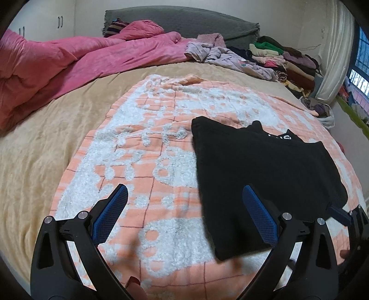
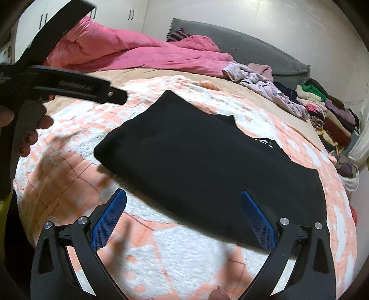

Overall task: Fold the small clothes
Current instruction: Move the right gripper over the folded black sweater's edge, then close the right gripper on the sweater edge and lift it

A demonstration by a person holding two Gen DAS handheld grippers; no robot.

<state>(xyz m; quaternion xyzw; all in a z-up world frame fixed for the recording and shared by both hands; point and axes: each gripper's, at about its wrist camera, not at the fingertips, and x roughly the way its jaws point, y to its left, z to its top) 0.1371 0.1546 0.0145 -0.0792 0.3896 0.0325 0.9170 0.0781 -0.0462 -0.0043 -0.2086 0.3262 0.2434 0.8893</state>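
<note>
A black garment (image 1: 260, 175) lies folded flat on the peach-and-white blanket (image 1: 143, 147), a bit of white print showing at its far end. My left gripper (image 1: 185, 188) is open above the blanket, just left of the garment's near corner, with nothing between its blue pads (image 1: 110, 214). In the right wrist view the same black garment (image 2: 203, 166) fills the middle. My right gripper (image 2: 183, 193) hovers open over its near edge and grips nothing. The left gripper's body (image 2: 69, 85) reaches in from the upper left, held by a hand (image 2: 25, 136).
The blanket lies on a beige bedspread (image 1: 46, 138). A crumpled pink duvet (image 1: 69, 57) is at the back left. Lilac clothes (image 1: 221, 53) lie loose at the back, and a stack of folded clothes (image 1: 288, 62) lines the right edge. A grey headboard cover (image 1: 184, 20) stands behind.
</note>
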